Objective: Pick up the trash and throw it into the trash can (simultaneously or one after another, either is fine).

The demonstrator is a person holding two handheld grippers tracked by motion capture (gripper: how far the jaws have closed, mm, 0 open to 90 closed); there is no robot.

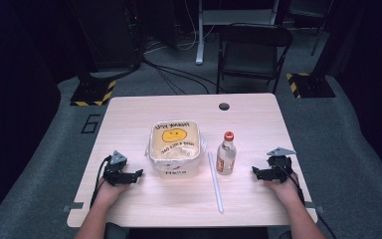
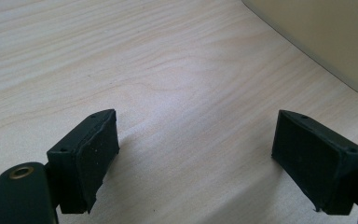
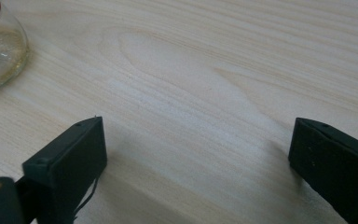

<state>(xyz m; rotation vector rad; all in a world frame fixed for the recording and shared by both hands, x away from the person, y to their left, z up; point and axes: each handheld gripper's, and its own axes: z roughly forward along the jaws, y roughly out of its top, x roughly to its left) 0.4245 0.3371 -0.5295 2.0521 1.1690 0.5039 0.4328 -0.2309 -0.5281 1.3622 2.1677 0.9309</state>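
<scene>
Looking like a lab or studio: cables (image 1: 179, 74) trailing over grey carpet, hazard-striped stand bases (image 1: 93, 92), folding chair (image 1: 252, 50).

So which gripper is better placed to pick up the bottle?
Probably the right gripper: its open fingers rest beside the bottle, while the left gripper sits beyond the tub.

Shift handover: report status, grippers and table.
Left gripper open, empty. Right gripper open, empty. Bottle, tub, straw untouched between them. Nothing in the way.

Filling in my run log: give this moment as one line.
left gripper: open, empty, beside tub | right gripper: open, empty, beside bottle | straw: flat on table
</scene>
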